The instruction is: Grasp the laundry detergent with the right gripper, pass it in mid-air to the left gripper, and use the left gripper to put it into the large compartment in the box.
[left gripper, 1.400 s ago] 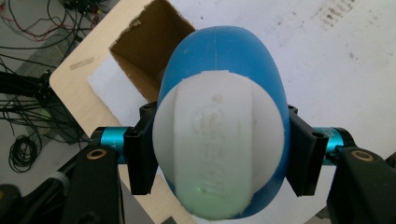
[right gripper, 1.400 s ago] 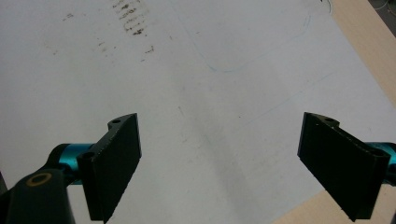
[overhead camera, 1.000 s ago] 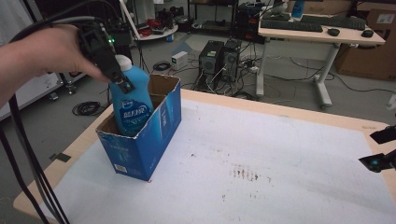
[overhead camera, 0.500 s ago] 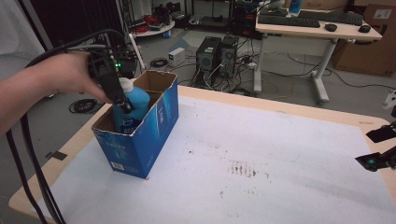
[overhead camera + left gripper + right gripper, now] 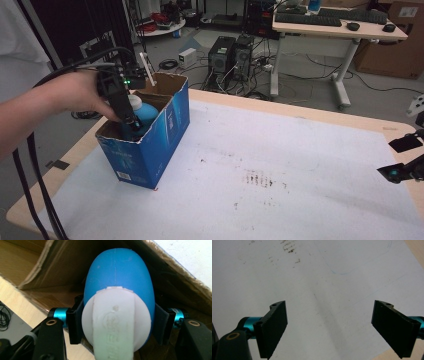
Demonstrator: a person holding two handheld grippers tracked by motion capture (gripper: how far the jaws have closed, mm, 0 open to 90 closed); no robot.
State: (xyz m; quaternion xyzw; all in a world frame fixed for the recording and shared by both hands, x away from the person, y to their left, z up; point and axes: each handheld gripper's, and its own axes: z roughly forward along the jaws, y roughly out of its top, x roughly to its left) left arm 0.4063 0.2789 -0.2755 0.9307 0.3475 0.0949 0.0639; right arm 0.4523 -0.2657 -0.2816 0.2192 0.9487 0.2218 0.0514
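A blue bottle with a white cap (image 5: 142,111) stands inside an open blue cardboard box (image 5: 155,145) at the table's left. My left gripper (image 5: 131,122) reaches down into the box and is shut on the bottle's shoulders. In the left gripper view the bottle (image 5: 117,285) fills the space between the two black jaws, the white cap (image 5: 113,322) nearest the camera. My right gripper (image 5: 407,160) hovers at the table's right edge, open, with nothing between its fingers (image 5: 274,325); below it lies the white table cover (image 5: 319,277).
The white table cover (image 5: 280,160) carries dark smudges (image 5: 257,179) near its middle. The box's brown flaps (image 5: 167,82) stand up at its far end. Past the table are computer towers (image 5: 232,55) on the floor and a desk (image 5: 335,22) with keyboards.
My left gripper has lowered the blue bottle from above the box down into it; only its top now shows over the rim. The right gripper has stayed put.
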